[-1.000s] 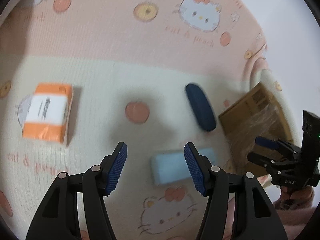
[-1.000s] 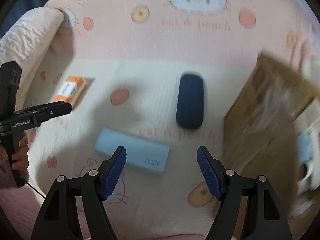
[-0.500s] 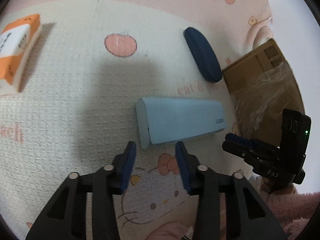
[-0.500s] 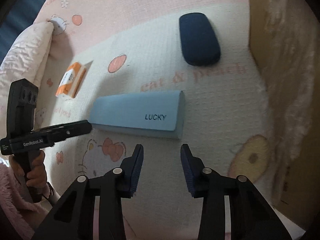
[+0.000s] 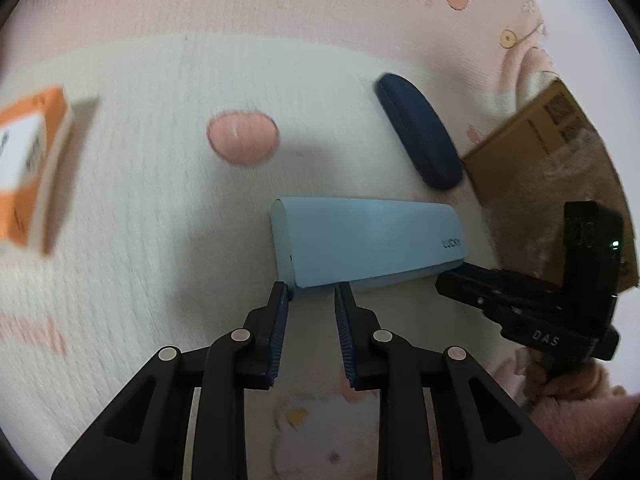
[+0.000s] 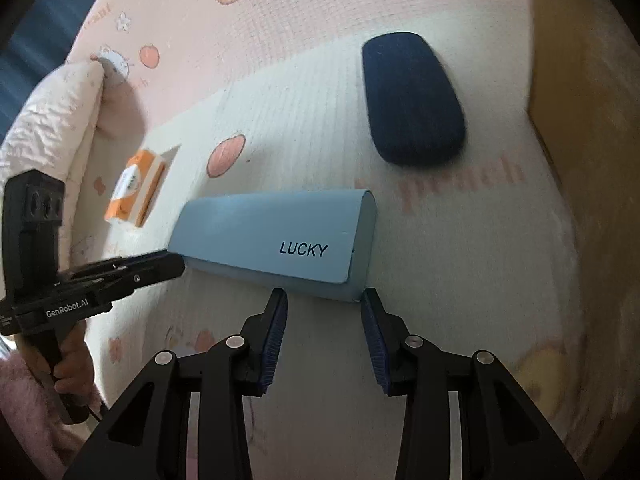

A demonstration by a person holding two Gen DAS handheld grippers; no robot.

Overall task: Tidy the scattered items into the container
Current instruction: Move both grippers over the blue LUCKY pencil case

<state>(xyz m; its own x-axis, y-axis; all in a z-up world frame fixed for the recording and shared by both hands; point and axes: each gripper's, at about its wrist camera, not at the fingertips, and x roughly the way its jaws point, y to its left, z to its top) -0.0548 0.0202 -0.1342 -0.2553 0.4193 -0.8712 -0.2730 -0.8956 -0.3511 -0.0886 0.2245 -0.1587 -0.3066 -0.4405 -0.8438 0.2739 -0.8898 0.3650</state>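
Observation:
A light blue "LUCKY" glasses case (image 5: 368, 240) (image 6: 276, 240) lies on the patterned blanket. My left gripper (image 5: 311, 294) is open a narrow way, its fingertips at the case's near left corner, not closed on it. My right gripper (image 6: 323, 300) is open, its fingertips at the case's near right corner. A dark navy case (image 5: 420, 136) (image 6: 412, 96) lies beyond the blue one. An orange and white packet (image 5: 28, 172) (image 6: 134, 188) lies to the left. The brown cardboard box (image 5: 548, 168) (image 6: 588, 120) stands at the right.
A quilted pink pillow (image 6: 48, 120) lies at the far left of the right wrist view. The blanket's pink border (image 5: 280, 4) runs along the far side. A hand in a pink fuzzy sleeve (image 6: 24, 396) holds the left gripper.
Both grippers moved down and in to the blue case's two ends and narrowed from wide open. The items on the blanket have not moved.

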